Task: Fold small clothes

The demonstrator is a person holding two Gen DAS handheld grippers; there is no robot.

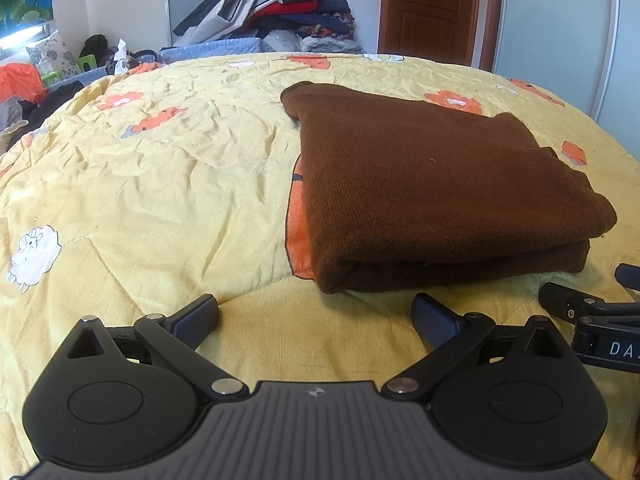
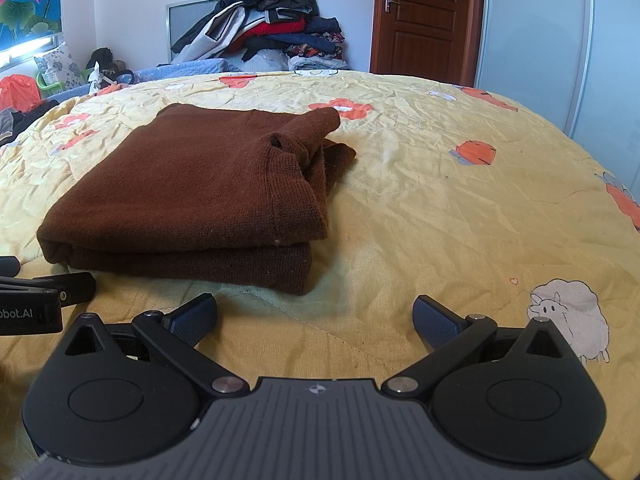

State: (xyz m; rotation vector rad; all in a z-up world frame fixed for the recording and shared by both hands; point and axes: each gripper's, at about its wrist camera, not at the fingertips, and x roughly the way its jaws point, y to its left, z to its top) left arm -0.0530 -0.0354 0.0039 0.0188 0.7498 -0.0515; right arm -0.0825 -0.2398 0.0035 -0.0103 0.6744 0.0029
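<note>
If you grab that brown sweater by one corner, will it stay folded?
Probably not. The brown sweater looks like soft, floppy knit, so its stacked layers would likely droop open. The loose bunched part at its right edge would probably slide out first.

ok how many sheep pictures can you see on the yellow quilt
2. One sheep is printed at the quilt's left edge in the left wrist view; another sheep lies right of the right gripper. The brown sweater may hide more.
</note>
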